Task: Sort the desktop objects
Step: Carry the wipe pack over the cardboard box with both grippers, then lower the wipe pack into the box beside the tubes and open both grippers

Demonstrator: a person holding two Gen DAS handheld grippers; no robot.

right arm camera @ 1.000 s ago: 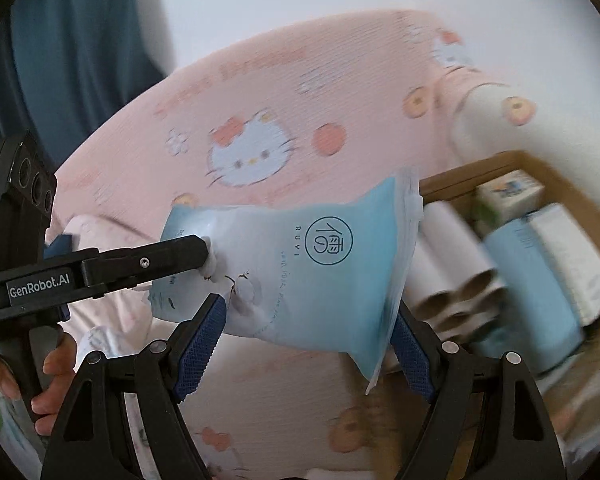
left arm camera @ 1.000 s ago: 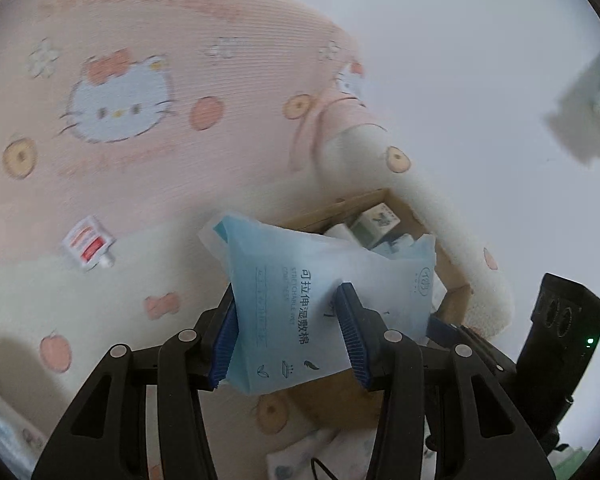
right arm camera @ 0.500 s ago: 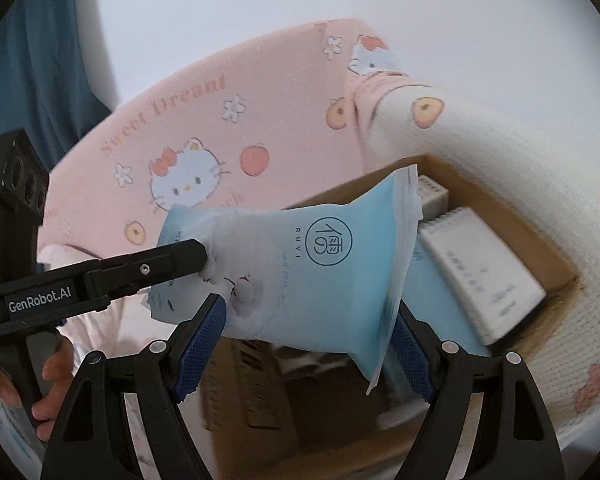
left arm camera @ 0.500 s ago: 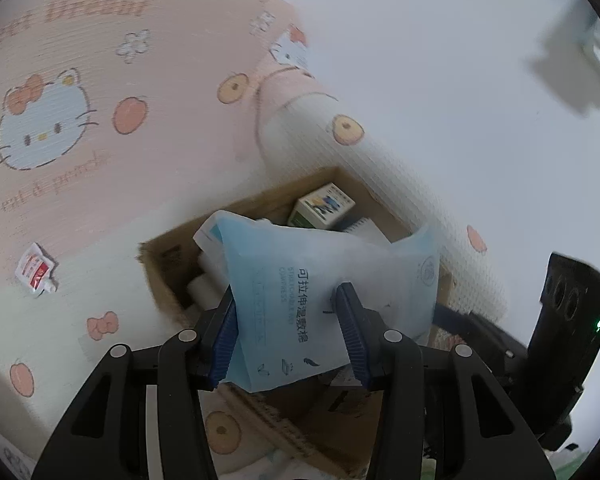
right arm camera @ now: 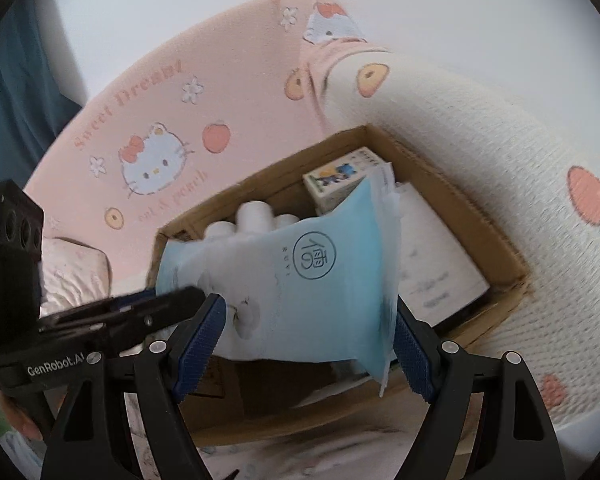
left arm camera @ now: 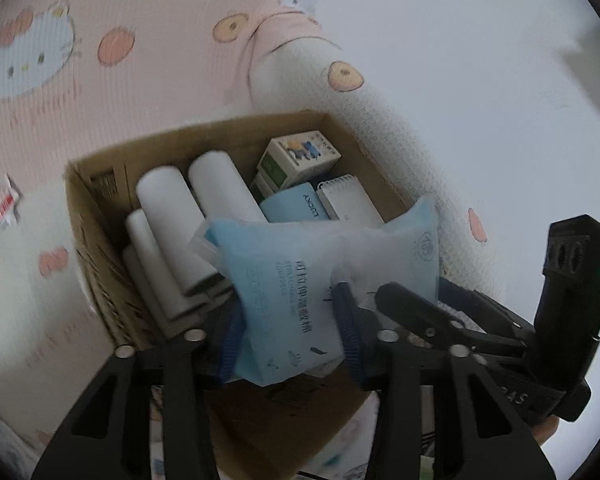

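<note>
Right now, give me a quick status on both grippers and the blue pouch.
Left gripper and right gripper both clamped on blue pouch. Pouch above open cardboard box. White rolls, notebook already fill it.

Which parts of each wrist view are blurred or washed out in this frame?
Left wrist: the pink Hello Kitty blanket smears with motion, the wall is overexposed; the blue pouch stays fairly sharp. Right wrist: the cardboard box near edge blurs, the blanket print reads clearly; fisheye bends both.
</note>
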